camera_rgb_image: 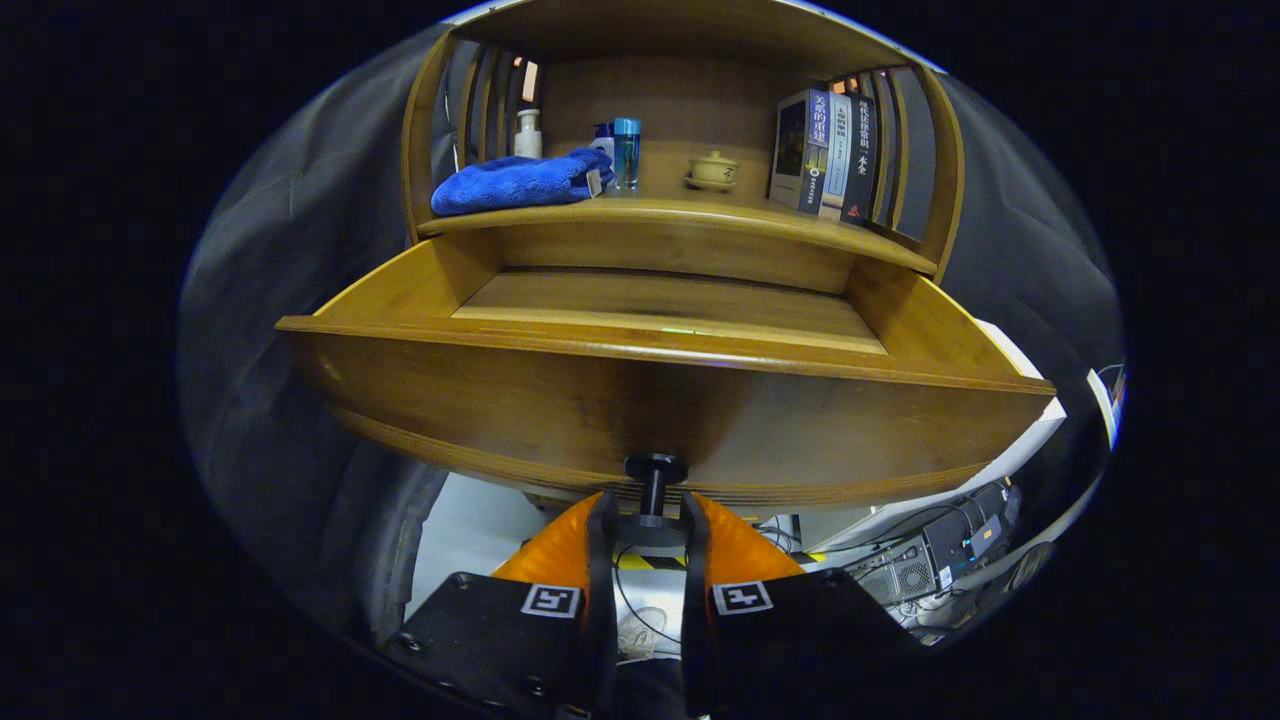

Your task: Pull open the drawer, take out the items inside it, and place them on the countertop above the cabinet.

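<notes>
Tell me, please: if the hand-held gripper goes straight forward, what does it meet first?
The hand-held gripper already has the black knob between its fingers, so it would probably push against the drawer front just behind it.

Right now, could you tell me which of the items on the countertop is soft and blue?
The folded blue towel, lying at the countertop's left end. The bottles, teacup and books are hard and stand upright. The gripper is closed on the drawer knob.

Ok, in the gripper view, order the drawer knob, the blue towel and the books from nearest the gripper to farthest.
1. Drawer knob: between the fingers of the gripper, which are closed around its stem.
2. Blue towel: on the countertop, beyond the open drawer, left.
3. Books: standing farther back, right.
</notes>
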Tool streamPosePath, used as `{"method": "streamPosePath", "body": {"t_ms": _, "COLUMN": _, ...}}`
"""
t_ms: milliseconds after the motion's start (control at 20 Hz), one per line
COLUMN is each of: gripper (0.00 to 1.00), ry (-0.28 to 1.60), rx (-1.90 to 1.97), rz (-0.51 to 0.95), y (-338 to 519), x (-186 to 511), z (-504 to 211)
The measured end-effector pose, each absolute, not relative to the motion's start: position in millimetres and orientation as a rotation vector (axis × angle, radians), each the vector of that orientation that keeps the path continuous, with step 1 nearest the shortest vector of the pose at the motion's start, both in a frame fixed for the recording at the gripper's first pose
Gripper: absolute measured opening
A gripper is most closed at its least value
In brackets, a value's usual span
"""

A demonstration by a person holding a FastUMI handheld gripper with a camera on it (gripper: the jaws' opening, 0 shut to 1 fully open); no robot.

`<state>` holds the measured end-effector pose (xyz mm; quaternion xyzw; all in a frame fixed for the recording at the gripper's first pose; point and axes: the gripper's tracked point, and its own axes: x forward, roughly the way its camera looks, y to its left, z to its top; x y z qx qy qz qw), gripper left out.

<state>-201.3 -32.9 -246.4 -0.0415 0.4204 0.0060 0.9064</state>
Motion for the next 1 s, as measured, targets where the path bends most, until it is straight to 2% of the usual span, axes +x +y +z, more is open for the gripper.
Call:
{"method": "streamPosePath", "body": {"t_ms": 500, "gripper": 0.34, "ry": 0.928, "rx": -0.072, "rz": 0.024, "y": -29, "x": -218, "z": -246}}
{"method": "streamPosePath", "body": {"t_ms": 650, "gripper": 0.57, "ry": 0.926, "rx": -0.066, "rz": 0.012, "y": -32, "x": -219, "z": -246}}
{"method": "streamPosePath", "body": {"t_ms": 850, "gripper": 0.96, "ry": 0.900, "rx": -0.052, "rz": -0.003, "y": -35, "x": -220, "z": -236}}
{"method": "streamPosePath", "body": {"t_ms": 1000, "gripper": 0.97, "ry": 0.878, "rx": -0.012, "rz": -0.008, "y": -31, "x": -222, "z": -220}}
